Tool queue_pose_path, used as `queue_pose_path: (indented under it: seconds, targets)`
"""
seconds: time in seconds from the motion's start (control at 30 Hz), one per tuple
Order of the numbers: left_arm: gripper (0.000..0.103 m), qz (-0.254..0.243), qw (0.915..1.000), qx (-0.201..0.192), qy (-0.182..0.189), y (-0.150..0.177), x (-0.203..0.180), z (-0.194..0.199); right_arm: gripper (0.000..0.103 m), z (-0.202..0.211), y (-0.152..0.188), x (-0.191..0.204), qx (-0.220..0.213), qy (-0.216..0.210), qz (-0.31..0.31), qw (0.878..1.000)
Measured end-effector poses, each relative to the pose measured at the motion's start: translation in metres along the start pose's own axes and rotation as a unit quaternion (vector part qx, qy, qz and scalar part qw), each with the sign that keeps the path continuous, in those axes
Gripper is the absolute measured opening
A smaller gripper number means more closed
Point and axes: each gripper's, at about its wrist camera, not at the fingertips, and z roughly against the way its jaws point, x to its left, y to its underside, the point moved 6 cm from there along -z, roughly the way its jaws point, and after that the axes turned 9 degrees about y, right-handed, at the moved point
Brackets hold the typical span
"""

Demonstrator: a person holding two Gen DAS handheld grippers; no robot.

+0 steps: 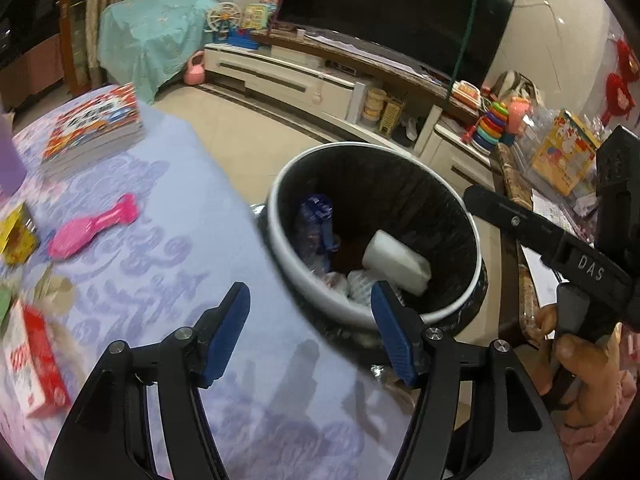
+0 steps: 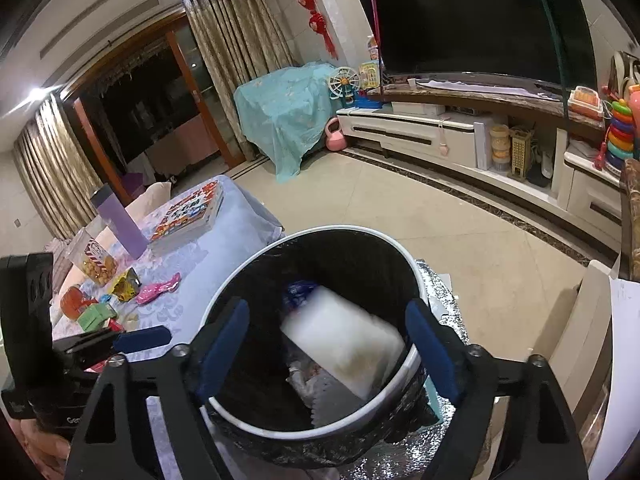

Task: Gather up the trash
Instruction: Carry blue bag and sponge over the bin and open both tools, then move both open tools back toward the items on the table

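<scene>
A round trash bin (image 1: 448, 312) with a white rim and black liner stands beside the table; it also shows in the right wrist view (image 2: 420, 280). Inside lie a white foam block (image 1: 396, 262), blurred in the right wrist view (image 2: 344, 340), a blue crumpled wrapper (image 1: 316, 216) and clear plastic. My left gripper (image 1: 310, 334) is open and empty, over the table edge next to the bin. My right gripper (image 2: 334, 350) is open and empty, right above the bin's mouth; it shows from the side in the left wrist view (image 1: 536, 232).
The lilac tablecloth (image 1: 168, 248) carries a pink toy (image 1: 92, 226), a yellow snack bag (image 1: 16, 234), a red and white box (image 1: 34, 364), a stack of books (image 1: 94, 128) and a purple bottle (image 2: 120, 220). A TV cabinet (image 1: 304, 80) stands behind.
</scene>
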Motion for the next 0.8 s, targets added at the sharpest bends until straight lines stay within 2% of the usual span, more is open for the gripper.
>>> queue_pose_path:
  seconds: [0.17,0.43,0.8]
  targets:
    - [0.065,0.030,0.9992,-0.021,-0.012,0.023,0.022,0.030,0.091,0.010,0.005,0.016,-0.006,-0.015,-0.007,1.000]
    - [0.067,0.071,0.9950,-0.056,-0.042,0.053,0.060,0.080,0.095,0.027,0.025,0.067,-0.006,-0.059,-0.005,0.998]
    - [0.068,0.129,0.9854,-0.082,-0.075,0.096,0.122,0.131,0.096,0.026,0.061,0.142,0.027,-0.105,0.024,0.994]
